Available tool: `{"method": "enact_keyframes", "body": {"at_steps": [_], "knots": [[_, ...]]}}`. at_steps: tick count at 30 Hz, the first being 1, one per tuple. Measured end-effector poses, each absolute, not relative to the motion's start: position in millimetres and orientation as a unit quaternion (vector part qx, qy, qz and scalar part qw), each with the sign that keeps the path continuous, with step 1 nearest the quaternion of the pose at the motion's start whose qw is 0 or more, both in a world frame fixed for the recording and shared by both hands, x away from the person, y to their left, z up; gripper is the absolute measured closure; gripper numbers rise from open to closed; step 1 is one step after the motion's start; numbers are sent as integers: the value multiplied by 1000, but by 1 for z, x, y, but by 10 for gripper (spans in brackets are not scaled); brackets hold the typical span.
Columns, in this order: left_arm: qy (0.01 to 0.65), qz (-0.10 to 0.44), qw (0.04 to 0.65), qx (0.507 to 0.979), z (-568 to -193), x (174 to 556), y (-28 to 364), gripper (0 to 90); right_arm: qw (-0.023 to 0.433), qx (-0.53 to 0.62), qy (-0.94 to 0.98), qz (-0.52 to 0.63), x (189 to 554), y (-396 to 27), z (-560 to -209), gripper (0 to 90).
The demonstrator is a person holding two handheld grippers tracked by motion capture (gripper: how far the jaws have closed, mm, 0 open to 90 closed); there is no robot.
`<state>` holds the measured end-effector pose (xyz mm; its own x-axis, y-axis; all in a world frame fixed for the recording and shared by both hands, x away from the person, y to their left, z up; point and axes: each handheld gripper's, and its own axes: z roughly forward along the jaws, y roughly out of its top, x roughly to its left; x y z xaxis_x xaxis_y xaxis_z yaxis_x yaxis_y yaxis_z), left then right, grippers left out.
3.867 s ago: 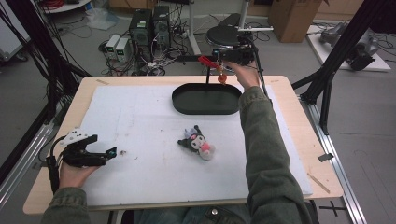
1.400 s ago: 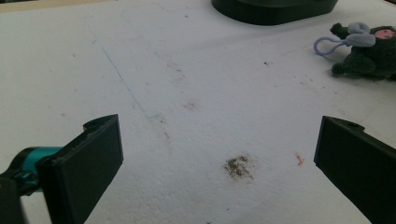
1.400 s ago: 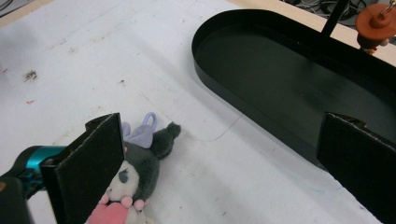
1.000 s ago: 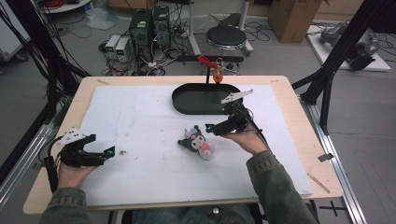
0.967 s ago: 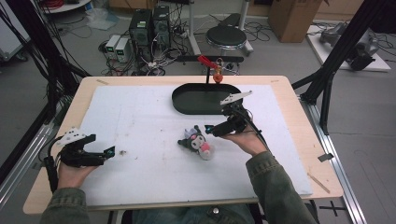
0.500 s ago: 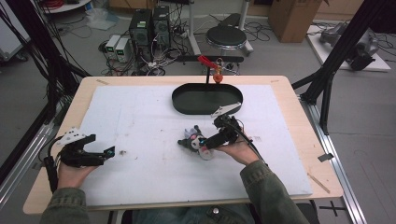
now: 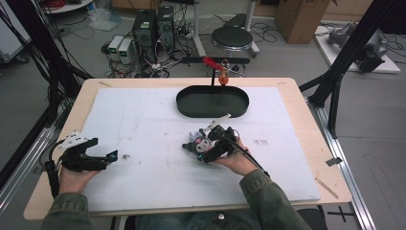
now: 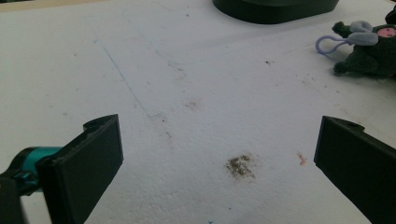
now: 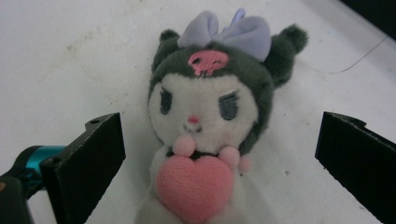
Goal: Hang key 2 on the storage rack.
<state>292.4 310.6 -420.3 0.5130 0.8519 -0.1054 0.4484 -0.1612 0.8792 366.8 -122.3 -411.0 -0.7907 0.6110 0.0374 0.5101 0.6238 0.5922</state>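
A small plush toy (image 7: pixel 195 143) with a dark hood, a lilac bow and a pink heart lies on the white mat (image 7: pixel 143 124), in front of the black oval tray (image 7: pixel 213 101). My right gripper (image 7: pixel 205 149) is open and low at the toy's right side. In the right gripper view the toy (image 9: pixel 210 107) lies between the two spread jaws, facing the camera, and neither jaw touches it. My left gripper (image 7: pixel 109 157) rests open at the near left of the mat, over bare mat with a brown smudge (image 8: pixel 240 165). Its view shows the toy (image 8: pixel 369 53) far off.
The tray (image 8: pixel 275 7) is empty. A red-handled clamp with an orange knob (image 7: pixel 221 76) stands at the table's far edge behind it. Black frame posts (image 7: pixel 335 91) flank the table. Bare wood borders the mat.
My right hand has come back from the table's far edge, past the tray, down to the toy, and its open jaws now stand either side of it. The left gripper has stayed put.
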Motion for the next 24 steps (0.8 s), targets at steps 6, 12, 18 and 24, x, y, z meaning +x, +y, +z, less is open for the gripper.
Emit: {"method": "enact_keyframes", "body": {"at_steps": [6,12,18,24], "knots": [[446,212,471,731,-421,293,310,17,79,327,904,265,369,-117,-420,5],[445,212,470,732,-421,293,310,17,64,325,908,258,369,-116,-422,120],[446,212,471,731,-421,293,310,17,81,310,912,255,363,-112,-422,422],[447,211,471,730,-421,293,310,17,58,332,904,262,366,-116,-420,464]]}}
